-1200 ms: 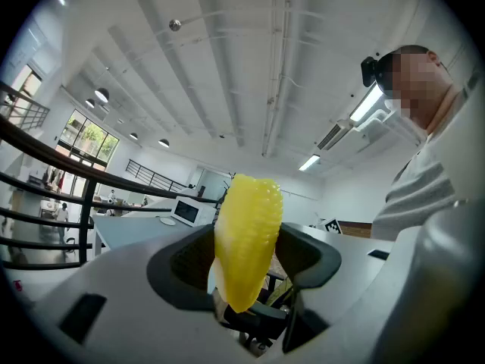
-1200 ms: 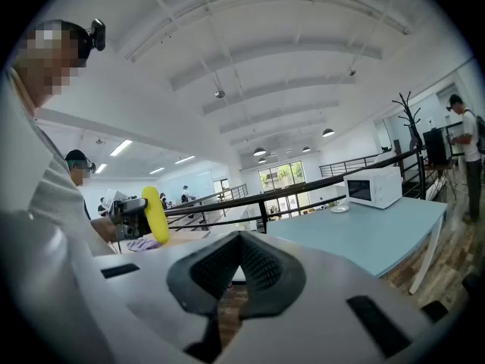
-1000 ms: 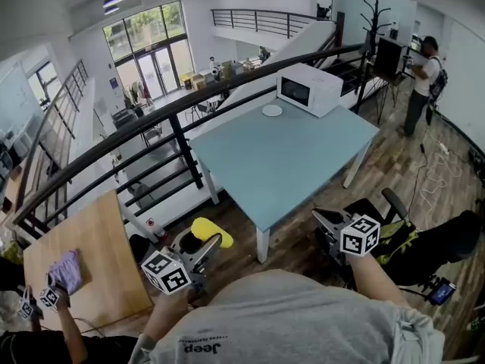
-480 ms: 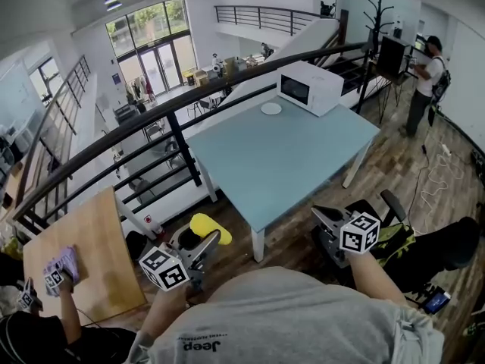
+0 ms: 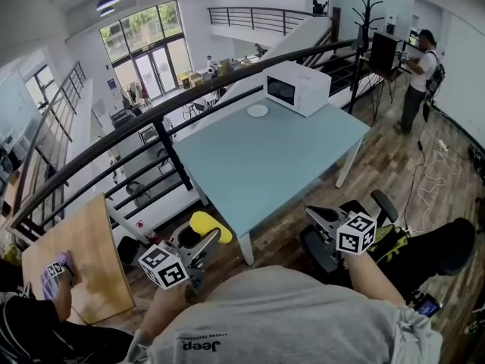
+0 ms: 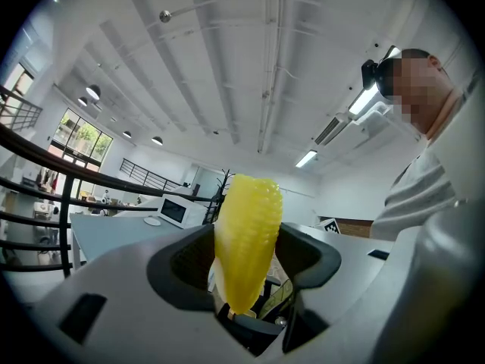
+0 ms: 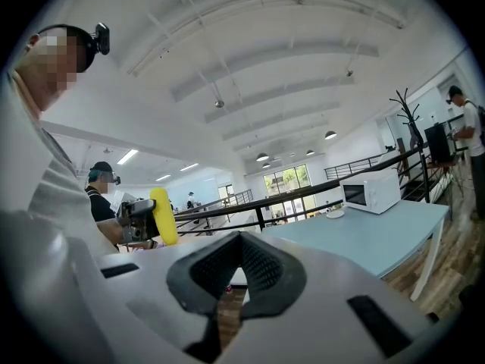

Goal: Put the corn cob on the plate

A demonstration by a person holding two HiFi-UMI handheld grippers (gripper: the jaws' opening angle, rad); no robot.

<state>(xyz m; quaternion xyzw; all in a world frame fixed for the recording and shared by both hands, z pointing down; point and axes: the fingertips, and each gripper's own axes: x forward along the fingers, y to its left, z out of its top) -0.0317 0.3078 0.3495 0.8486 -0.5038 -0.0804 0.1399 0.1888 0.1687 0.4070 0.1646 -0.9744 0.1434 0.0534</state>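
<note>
Two grippers are out in front, and on the left the left gripper [image 5: 203, 243] has its jaws spread wide and clamped on the yellow corn cob [image 6: 246, 237]. The cob stands on end between the pads, off the near corner of the pale blue table [image 5: 265, 165] and above the wooden floor. Mid-frame, the white plate [image 5: 258, 111] sits at the table's far edge just beside the white microwave [image 5: 297, 88], well apart from the cob, and over on the right the right gripper [image 5: 318, 217] has its jaws together with nothing between them.
</note>
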